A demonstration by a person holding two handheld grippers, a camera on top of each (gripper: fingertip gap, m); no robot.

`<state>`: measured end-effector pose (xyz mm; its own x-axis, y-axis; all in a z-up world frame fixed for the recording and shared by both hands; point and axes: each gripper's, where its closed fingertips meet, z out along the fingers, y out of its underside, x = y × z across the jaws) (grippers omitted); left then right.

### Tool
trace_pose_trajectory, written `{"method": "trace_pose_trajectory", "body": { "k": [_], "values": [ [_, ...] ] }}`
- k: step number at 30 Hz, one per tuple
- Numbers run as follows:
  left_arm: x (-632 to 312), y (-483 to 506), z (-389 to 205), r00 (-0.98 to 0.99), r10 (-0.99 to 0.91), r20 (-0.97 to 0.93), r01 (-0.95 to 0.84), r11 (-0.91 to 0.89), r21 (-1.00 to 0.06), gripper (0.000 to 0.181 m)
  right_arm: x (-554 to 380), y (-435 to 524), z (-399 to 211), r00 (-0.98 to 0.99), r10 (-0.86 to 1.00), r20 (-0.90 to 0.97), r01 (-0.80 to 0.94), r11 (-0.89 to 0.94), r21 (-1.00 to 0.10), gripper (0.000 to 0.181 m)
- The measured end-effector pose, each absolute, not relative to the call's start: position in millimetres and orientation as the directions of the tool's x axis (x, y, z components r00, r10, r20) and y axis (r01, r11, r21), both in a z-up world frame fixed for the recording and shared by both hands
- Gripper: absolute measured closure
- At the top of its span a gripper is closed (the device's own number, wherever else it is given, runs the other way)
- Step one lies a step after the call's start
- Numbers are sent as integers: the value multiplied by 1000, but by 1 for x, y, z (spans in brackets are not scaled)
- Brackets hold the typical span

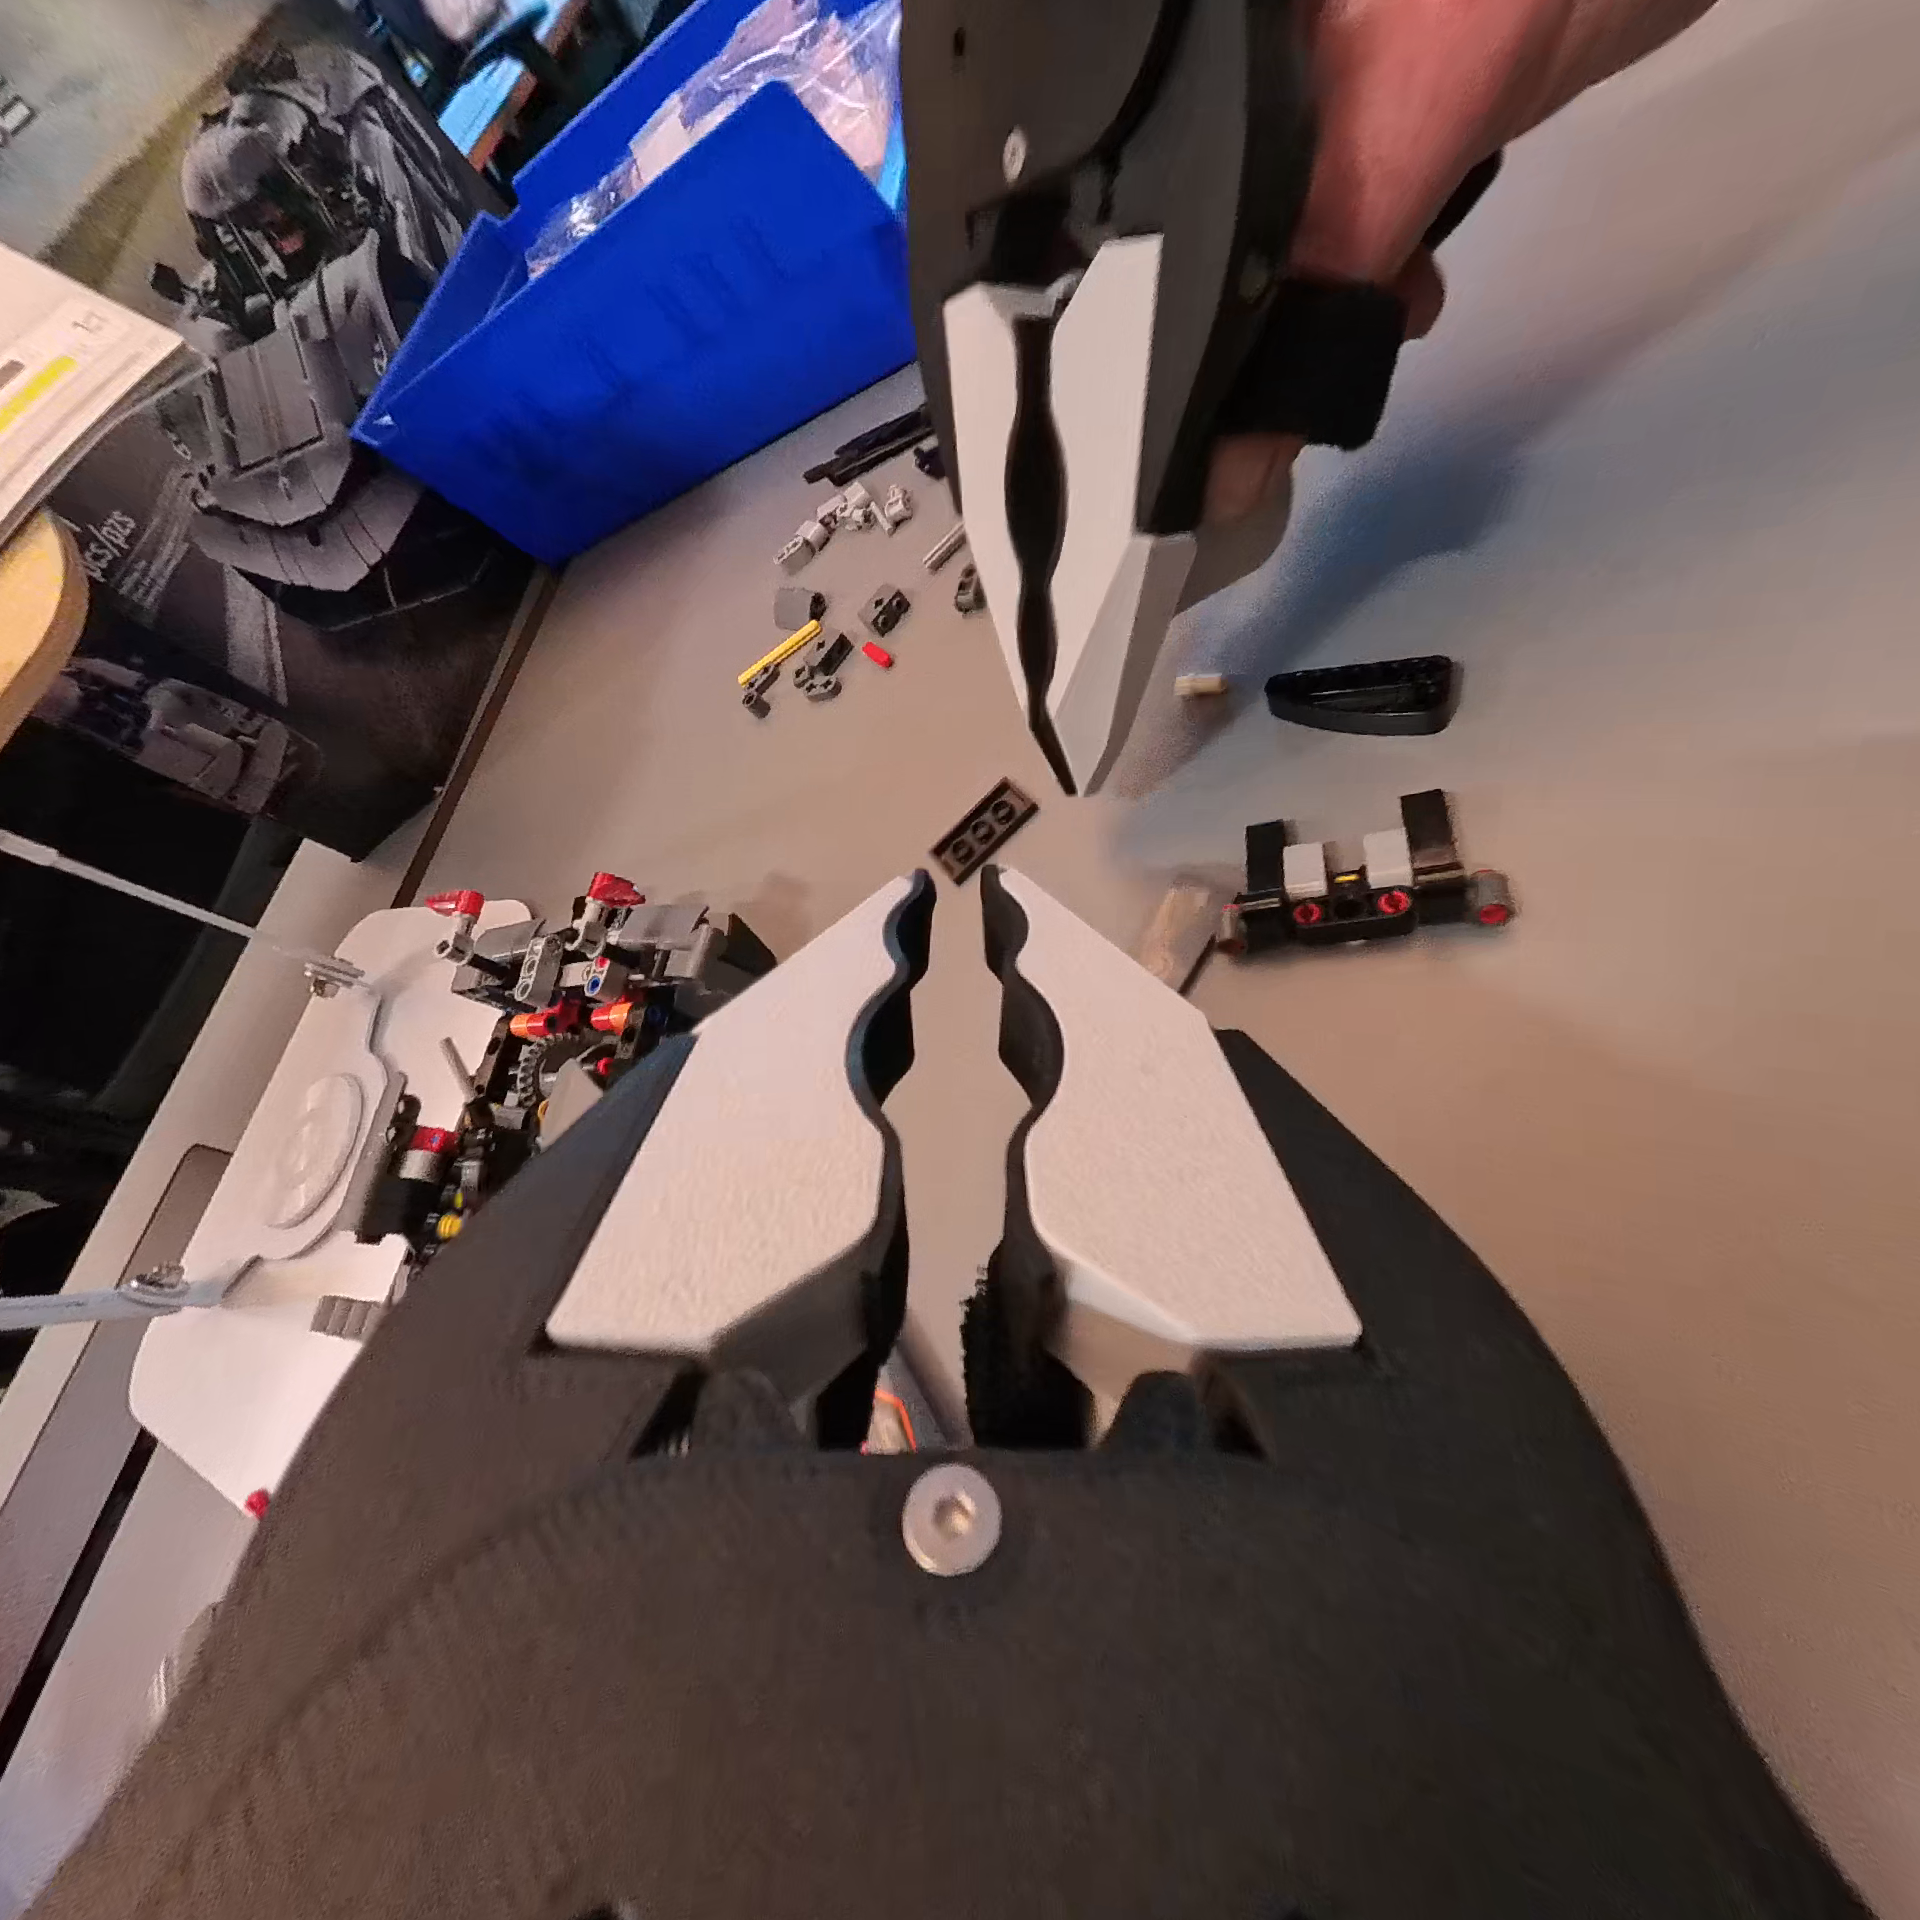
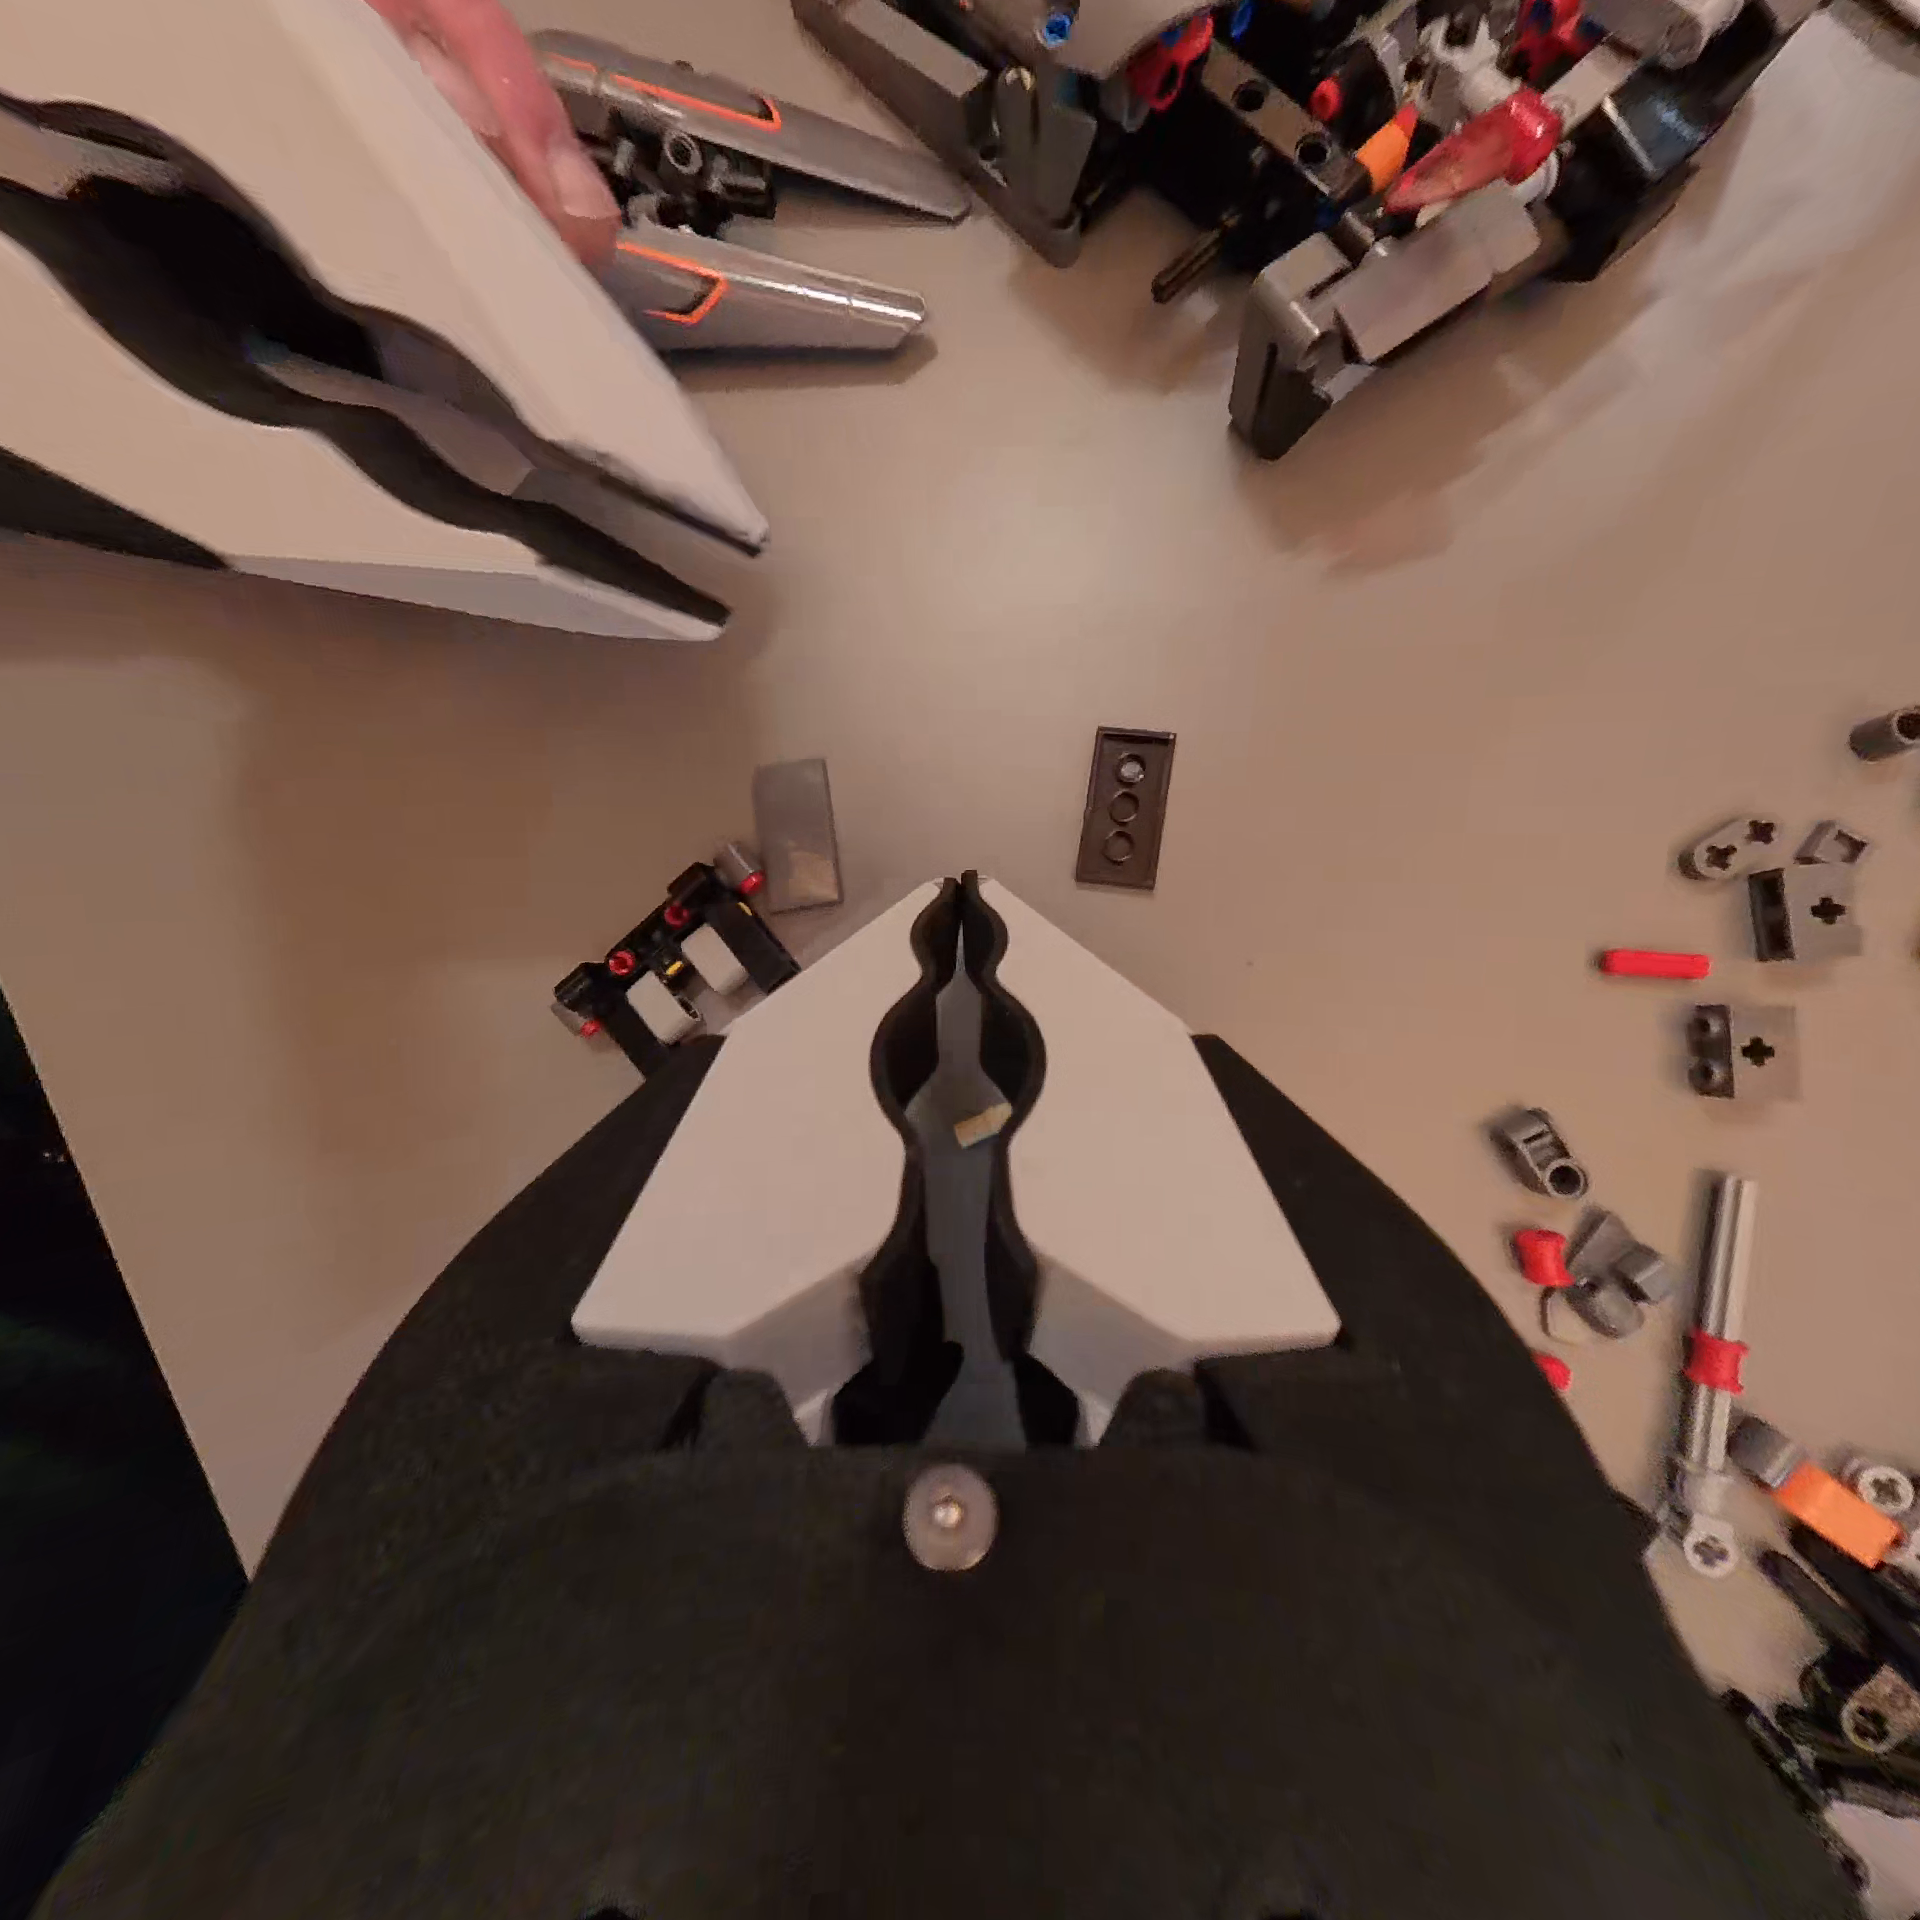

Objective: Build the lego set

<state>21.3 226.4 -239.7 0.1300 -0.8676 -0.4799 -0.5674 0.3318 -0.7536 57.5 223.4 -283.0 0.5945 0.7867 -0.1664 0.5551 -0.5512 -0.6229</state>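
A dark plate [image 1: 985, 829] lies underside up on the grey table [image 1: 1558, 1143], just beyond my left gripper's tips. My left gripper [image 1: 957, 881] is slightly open and holds nothing. It also shows at the upper left of the right wrist view [image 2: 743, 577]. My right gripper [image 2: 957, 881] is shut, with its tips low over the table just left of the same plate [image 2: 1127, 808]. In the left wrist view the right gripper [image 1: 1070, 781] points down beside the plate, held by a hand. A small black sub-assembly with white bricks and red pins [image 1: 1361, 883] sits to the right.
The main build [image 1: 561, 987] stands on a white sheet [image 1: 260, 1195] at the left. A blue bin [image 1: 644, 343] and the set's box [image 1: 239, 416] are behind. Loose parts [image 2: 1766, 987], a grey tile [image 2: 798, 836], a black curved panel [image 1: 1361, 694] and grey wing pieces [image 2: 769, 301] lie around. The grippers' ends are close to 6 cm from one another.
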Motion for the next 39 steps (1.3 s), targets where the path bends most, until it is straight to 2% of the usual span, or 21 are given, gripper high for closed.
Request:
{"method": "trace_pose_trajectory", "body": {
  "k": [1,5,8,10,12,17,22,28,32,36,38,39],
  "values": [
    [20,229,-240,140,-868,-477,-571,323,-755,174,59,225,-280,599,788,-142,561,-539,-629,181],
    [18,233,-241,155,-874,-460,-570,301,-764,174,70,248,-281,641,767,-12,602,-513,-612,159],
    [17,234,-243,152,-873,-464,-579,301,-757,174,69,255,-297,659,752,-30,617,-563,-549,147],
    [17,234,-244,152,-872,-465,-582,302,-755,174,67,259,-299,667,745,-20,614,-565,-551,153],
    [17,234,-243,154,-874,-460,-579,298,-759,174,68,260,-299,657,754,-9,632,-557,-539,168],
    [18,234,-247,154,-879,-452,-586,287,-758,170,64,253,-297,635,771,-40,618,-539,-573,168],
    [19,236,-249,143,-847,-512,-614,330,-717,150,43,225,-278,540,806,-242,537,-551,-639,168],
    [26,221,-244,61,-808,-586,-589,445,-675,156,39,209,-256,450,822,-348,510,-557,-655,168],
    [26,217,-243,41,-801,-597,-584,465,-665,145,39,208,-246,431,820,-377,485,-563,-669,168],
    [26,210,-239,14,-791,-612,-562,500,-659,155,31,200,-235,380,820,-429,458,-569,-683,168],
    [27,209,-237,12,-767,-642,-562,525,-638,173,28,197,-234,360,818,-449,456,-574,-680,168],
    [27,210,-238,9,-764,-645,-573,524,-630,173,27,197,-234,356,814,-459,455,-580,-676,168]
  ]
}}
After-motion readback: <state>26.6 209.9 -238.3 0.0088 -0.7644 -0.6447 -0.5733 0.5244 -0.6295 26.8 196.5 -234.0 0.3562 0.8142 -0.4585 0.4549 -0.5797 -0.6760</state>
